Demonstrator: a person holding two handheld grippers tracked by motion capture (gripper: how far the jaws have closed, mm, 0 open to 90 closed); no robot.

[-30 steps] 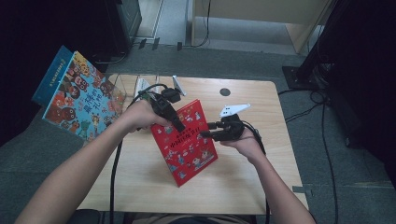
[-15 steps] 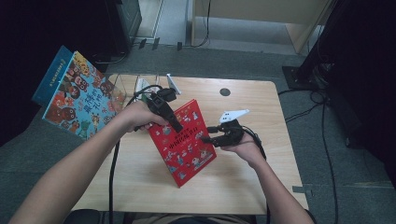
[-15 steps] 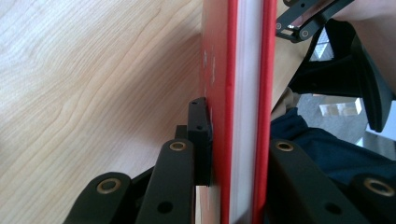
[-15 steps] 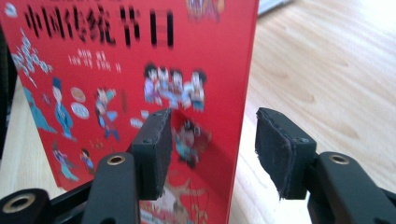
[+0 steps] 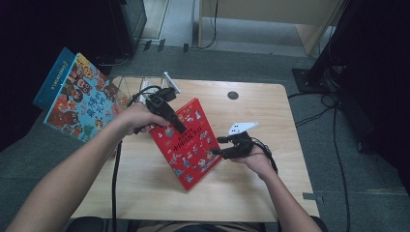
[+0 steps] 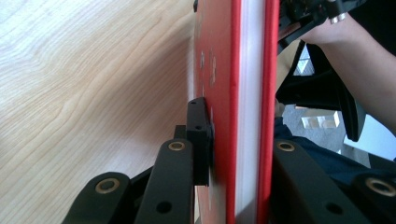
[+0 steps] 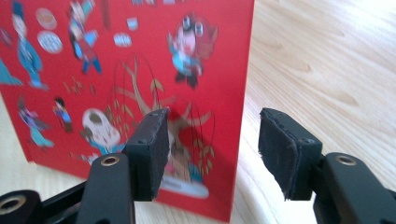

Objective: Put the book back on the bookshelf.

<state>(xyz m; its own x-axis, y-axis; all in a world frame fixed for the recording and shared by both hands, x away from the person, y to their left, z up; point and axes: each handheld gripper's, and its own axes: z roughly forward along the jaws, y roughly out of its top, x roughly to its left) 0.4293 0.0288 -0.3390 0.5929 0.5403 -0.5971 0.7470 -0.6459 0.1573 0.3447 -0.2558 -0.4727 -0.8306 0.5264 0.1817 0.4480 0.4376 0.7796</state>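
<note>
Since the earlier frame my right tool (image 5: 221, 146) has let its jaws spread apart and has sunk a little at the lower right edge of the red book (image 5: 186, 142), which sits much as it did. Going from largest to smallest: the wooden worktop (image 5: 251, 193) fills the middle of the high view, pale and grained, with a small dark round spot (image 5: 233, 95) near its far edge. Off its upper left corner a big illustrated book in blue and orange (image 5: 80, 104) stands slanted, partly past the worktop's edge. At the centre of the frame the red book is held up on edge, tilted, its cover with small cartoon figures facing the lower right and its bottom corner down near the worktop. My left tool (image 5: 180, 129) comes in from the upper left and is clamped on the book's upper edge; in the left gripper view (image 6: 233, 154) the two black jaws press both red covers (image 6: 219, 70) with the white page block between them. My right tool is now wide: in the right gripper view (image 7: 212, 149) the pads stand apart with the book's edge (image 7: 187, 70) just behind the gap, one pad in front of the cover, neither pressing it. A white three-cornered plate (image 5: 241, 127) sits on top of that tool.
</note>
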